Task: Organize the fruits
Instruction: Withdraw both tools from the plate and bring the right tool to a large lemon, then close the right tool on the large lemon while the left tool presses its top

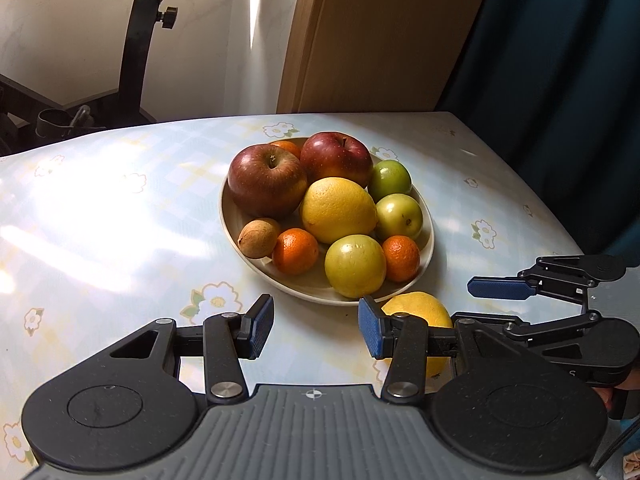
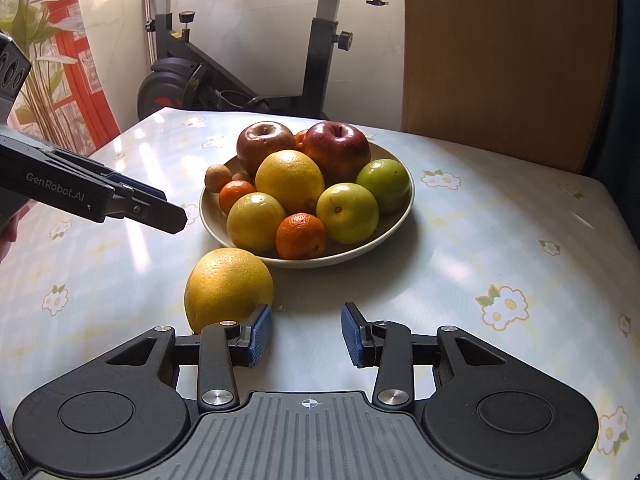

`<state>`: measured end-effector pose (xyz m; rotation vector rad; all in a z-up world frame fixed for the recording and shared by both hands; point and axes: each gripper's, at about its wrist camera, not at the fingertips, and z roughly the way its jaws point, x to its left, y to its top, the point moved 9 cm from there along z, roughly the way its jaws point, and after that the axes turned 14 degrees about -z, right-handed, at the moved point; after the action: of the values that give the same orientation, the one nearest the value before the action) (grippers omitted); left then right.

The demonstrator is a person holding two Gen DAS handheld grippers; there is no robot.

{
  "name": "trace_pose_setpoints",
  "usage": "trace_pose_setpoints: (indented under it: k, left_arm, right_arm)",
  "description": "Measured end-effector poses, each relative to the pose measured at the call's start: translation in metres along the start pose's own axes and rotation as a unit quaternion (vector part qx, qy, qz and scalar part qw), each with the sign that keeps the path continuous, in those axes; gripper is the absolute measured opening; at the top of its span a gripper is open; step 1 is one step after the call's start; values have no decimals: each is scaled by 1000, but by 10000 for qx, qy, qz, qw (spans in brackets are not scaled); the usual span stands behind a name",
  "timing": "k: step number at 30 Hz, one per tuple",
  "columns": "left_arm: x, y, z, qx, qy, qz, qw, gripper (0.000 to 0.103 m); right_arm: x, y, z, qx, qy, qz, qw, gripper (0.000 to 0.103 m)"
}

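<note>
Large yellow citrus fruit [image 2: 228, 286] lies loose on the surface [image 2: 460, 240], which is covered by a pale blue checked cloth with white flowers. The fruit sits just outside the near rim of the round beige plate [image 2: 396, 222], close to it; contact with the rim cannot be told.

Right claw [image 2: 306, 334] hovers low, just short of the fruit. The fruit lies to the left of its gap, beside and partly behind the left blue pad, not between the pads. The pads stand a modest way apart with only bare cloth between them, about as narrow as this claw closes, holding nothing.

Left claw [image 1: 316, 328] points at the plate's near edge. In its own view the same yellow fruit [image 1: 418, 312] shows behind its right finger, outside the gap. Jaws stand partly open, empty.

The plate holds two red apples, a second yellow citrus, three yellow-green round fruits, small oranges and a small brown fruit at its left edge.

Beyond the surface: an exercise bike [image 2: 320, 40] and a wooden panel [image 2: 500, 60].
</note>
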<state>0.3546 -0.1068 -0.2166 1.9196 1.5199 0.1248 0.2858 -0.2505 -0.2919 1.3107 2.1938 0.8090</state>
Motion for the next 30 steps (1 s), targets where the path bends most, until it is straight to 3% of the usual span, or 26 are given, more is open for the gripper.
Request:
trace_pose_setpoints:
  k: [11, 15, 21, 30]
  left_arm:
    - [1, -2, -1, 20, -45, -88, 9999, 49]
    - [-2, -1, 1, 42, -88, -75, 9999, 49]
    - [-13, -2, 10, 148, -185, 54, 9997, 49]
    - [-18, -4, 16, 256, -299, 111, 9992, 48]
  right_arm:
    - [28, -2, 5, 258, 239, -641, 9973, 36]
    - [31, 0, 8, 291, 264, -727, 9966, 37]
    - [29, 2, 13, 299, 267, -777, 9962, 47]
    - [42, 7, 20, 294, 445, -939, 9941, 46]
